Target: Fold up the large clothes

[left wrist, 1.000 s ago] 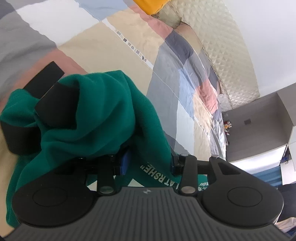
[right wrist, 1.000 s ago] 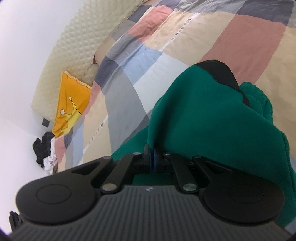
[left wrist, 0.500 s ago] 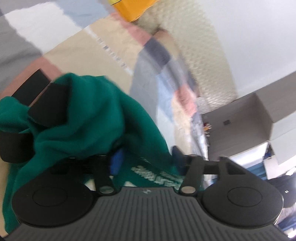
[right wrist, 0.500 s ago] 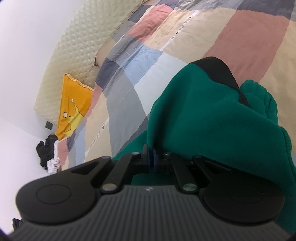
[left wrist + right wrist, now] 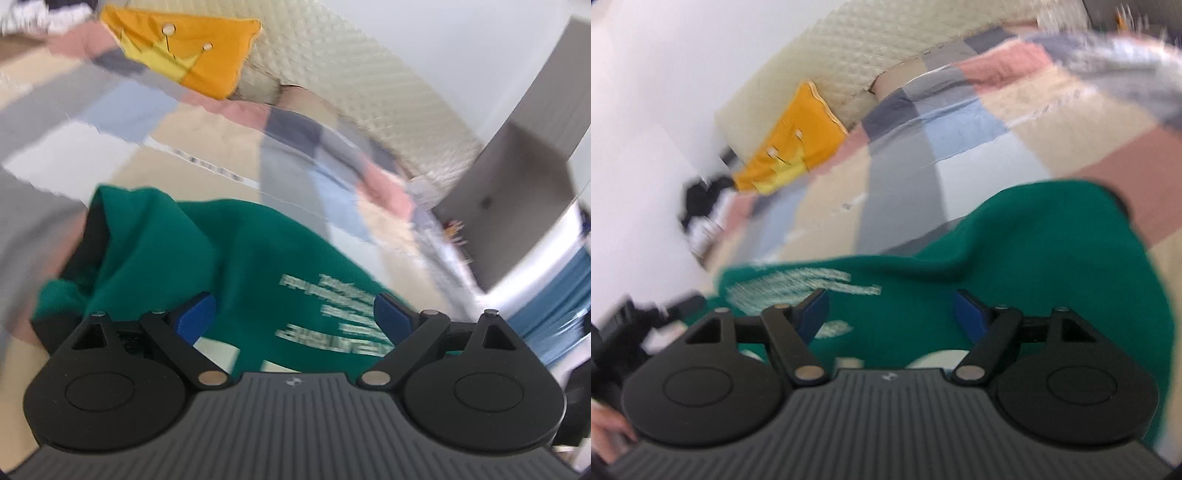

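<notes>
Left wrist view: looking out over a green sweatshirt [image 5: 258,258] lying bunched on the patchwork bedspread [image 5: 207,147], white lettering [image 5: 332,314] facing up at the near right, a black cuff or hem band [image 5: 92,236] showing at the left edge. Left gripper [image 5: 293,317] hovering just above the cloth with blue pads [image 5: 194,317] spread wide, holding nothing. Right wrist view: showing the same sweatshirt [image 5: 1015,266] from the other side, a raised fold humping toward the far right, the printed text [image 5: 790,288] smeared by blur at the near left. Right gripper [image 5: 890,314] likewise gaping wide over the fabric, gripping nothing. Judging the garment as soft, thick and limp: likely sagging and bunching when lifted, not slippery, not fragile, calling for a pinch on a doubled edge, hem band or shoulder seam rather than on the loose middle. Revealing, only in the left view, a grey cabinet [image 5: 517,184] at the far right and the black band at the sweatshirt's left edge; revealing, only in the right view, a dark pile of clothing [image 5: 705,206] at the far left by the wall and a fingertip-like patch of skin at the bottom left corner. Appearing in both views: the orange crown cushion [image 5: 192,51] against the quilted headboard [image 5: 351,85]. Blurring in both frames, so fine creases not readable.
</notes>
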`<action>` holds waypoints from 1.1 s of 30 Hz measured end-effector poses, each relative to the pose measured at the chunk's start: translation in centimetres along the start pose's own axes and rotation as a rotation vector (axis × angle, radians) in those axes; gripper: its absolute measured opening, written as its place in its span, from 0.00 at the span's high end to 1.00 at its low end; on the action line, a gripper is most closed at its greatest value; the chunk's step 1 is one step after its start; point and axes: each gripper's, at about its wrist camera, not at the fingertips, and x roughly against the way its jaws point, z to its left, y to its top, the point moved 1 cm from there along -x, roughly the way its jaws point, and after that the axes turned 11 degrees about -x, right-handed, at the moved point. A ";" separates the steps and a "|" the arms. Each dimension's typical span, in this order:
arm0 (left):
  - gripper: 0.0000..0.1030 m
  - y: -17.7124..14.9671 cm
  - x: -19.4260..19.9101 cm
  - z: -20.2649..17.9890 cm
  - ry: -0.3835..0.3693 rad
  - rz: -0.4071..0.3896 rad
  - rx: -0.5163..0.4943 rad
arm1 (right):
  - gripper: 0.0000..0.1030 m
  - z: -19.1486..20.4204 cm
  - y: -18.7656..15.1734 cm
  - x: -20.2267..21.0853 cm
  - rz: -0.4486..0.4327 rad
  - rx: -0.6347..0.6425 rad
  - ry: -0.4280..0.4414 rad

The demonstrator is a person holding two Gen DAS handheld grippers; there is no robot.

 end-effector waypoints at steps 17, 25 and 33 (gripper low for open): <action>0.08 0.0 -7.3 0.6 0.219 0.100 -0.193 | 0.27 -3.8 1.7 -6.5 -0.012 0.053 -0.184; 0.08 0.2 -9.0 1.7 0.229 0.137 -0.191 | 0.27 -4.5 2.3 -9.5 0.009 0.067 -0.195; 0.08 0.2 -8.2 0.8 0.243 0.116 -0.229 | 0.27 -3.9 2.2 -8.7 -0.030 0.070 -0.204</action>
